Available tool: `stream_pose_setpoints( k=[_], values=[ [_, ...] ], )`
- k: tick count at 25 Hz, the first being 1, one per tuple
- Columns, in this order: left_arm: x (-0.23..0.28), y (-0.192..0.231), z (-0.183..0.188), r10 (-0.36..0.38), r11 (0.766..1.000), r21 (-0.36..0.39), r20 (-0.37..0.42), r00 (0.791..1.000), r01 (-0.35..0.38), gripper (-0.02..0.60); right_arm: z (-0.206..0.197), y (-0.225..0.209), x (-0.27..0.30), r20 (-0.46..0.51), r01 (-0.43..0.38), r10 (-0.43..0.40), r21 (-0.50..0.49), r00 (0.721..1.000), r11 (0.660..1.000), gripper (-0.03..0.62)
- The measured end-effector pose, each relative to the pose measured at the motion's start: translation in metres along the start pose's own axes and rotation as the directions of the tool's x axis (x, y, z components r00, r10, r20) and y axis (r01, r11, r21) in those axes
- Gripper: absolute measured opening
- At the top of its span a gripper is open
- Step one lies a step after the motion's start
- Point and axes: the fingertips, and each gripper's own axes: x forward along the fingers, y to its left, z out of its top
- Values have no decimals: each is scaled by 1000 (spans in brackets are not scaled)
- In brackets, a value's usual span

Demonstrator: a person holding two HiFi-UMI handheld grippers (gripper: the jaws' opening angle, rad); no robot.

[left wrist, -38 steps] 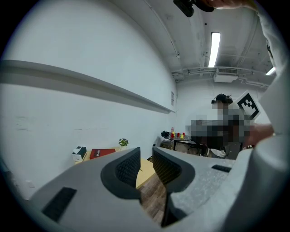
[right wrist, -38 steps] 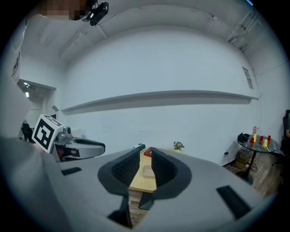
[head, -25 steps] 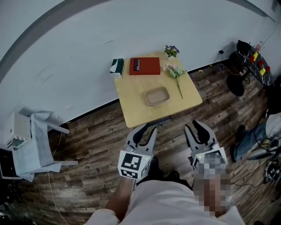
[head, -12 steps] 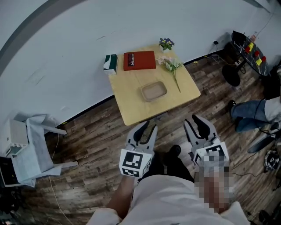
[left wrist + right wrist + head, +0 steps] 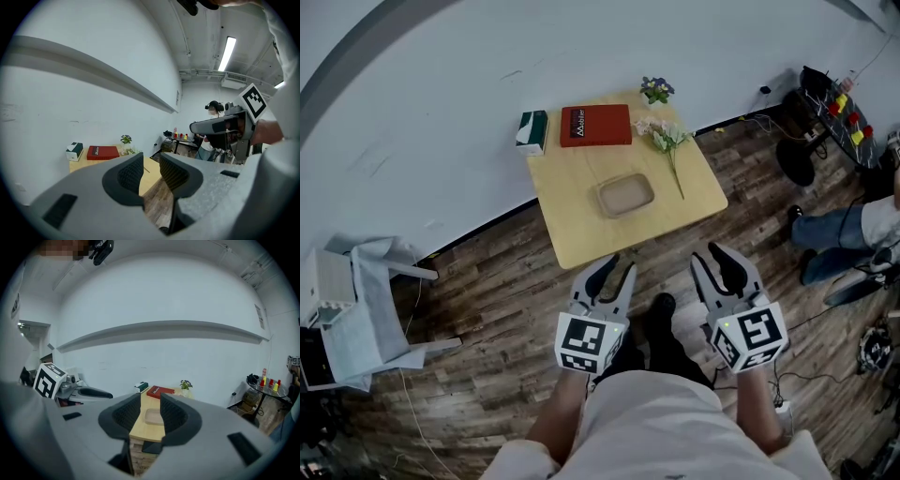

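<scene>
Head view shows my left gripper (image 5: 612, 273) and right gripper (image 5: 712, 263) released, empty. At twelve o'clock lies a shallow beige tray (image 5: 625, 195)

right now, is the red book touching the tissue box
Apart. The head view shows a strip of bare table between the red book and the tissue box.

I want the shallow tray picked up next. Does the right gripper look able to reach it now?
Likely yes, after stepping closer: the right gripper, open and empty, hangs short of the table; the tray lies uncovered, nothing before it.
</scene>
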Motion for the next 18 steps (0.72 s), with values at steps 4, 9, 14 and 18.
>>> stream_pose_setpoints(
  k=[4,9,14,18],
  values=[
    [16,3,1,22,1000,-1,-15,1000,-22,95,-1,-14,10,3,-23,23,11,1000,1000,124],
    [37,4,9,50,999,0,-27,998,-50,95,8,-37,25,8,-52,52,14,999,999,124],
    [61,7,16,82,997,10,-42,996,-81,95,15,-59,41,16,-92,91,13,996,996,124],
    [78,7,19,116,993,12,-58,992,-115,95,19,-74,53,20,-131,130,18,991,991,124]
  ],
)
